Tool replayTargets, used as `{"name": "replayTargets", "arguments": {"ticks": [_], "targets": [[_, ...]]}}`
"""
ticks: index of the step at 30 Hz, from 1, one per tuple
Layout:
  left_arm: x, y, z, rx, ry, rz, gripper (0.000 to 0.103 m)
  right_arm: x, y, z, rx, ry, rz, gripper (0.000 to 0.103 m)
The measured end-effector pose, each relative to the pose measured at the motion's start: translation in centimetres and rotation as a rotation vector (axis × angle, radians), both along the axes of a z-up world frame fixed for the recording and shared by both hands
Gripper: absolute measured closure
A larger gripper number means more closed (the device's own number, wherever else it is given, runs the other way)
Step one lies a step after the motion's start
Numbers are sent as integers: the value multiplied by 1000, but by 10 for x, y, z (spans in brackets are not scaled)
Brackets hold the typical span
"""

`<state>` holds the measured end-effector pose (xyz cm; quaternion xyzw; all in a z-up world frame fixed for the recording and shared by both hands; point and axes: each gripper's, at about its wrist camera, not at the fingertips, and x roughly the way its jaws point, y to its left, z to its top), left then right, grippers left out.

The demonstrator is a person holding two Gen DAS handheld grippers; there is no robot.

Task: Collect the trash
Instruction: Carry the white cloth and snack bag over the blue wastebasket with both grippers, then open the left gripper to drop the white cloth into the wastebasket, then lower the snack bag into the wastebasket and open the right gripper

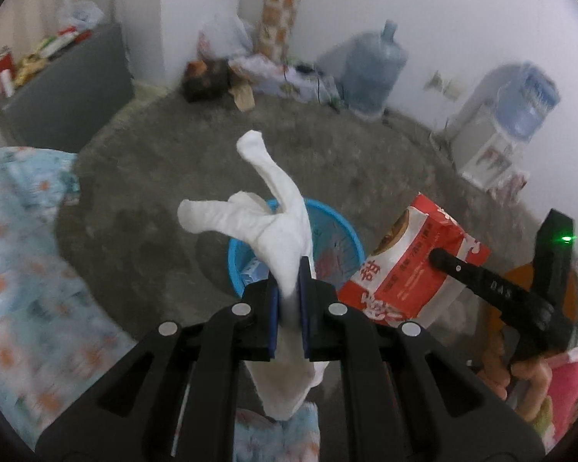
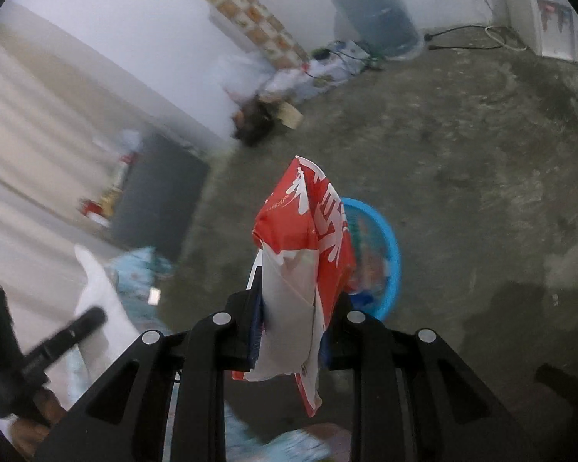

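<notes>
Trash in both grips: left gripper (image 1: pixel 290 288) has its blue pads pinched tight on a crumpled white tissue (image 1: pixel 277 227), and right gripper (image 2: pixel 289 327) has its jaws clamped on a red-and-white snack wrapper (image 2: pixel 308 238). Both pieces hang in the air above a blue plastic basin (image 1: pixel 339 231) on the grey concrete floor (image 1: pixel 154 192), with some scraps already inside. 2 water jugs (image 1: pixel 370 69) stand by the far wall, patterned bedding (image 1: pixel 27 250) at left.

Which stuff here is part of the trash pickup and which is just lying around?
Part of the job:
- white tissue, clamped in left tongs
- red snack wrapper, clamped in right tongs
- blue basin on the floor

Just lying about:
- water jug
- water dispenser
- grey cabinet
</notes>
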<state>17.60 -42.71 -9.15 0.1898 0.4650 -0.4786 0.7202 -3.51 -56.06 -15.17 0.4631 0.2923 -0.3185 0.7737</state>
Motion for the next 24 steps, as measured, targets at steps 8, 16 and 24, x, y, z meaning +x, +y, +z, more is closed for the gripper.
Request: {"name": "replayTargets", "arguments": {"ticks": [8,16,24], "targets": [[16,-67,-77,107,69,-79,96,46,-36,-37,-36,98,-4,80],[18,-86,-98,97,127,-89,43,75,-63,-43,-77,109,-52,79],[26,-63,-57,14,141,-40,41,55,-65,-43,24,-72,-63,79]]}}
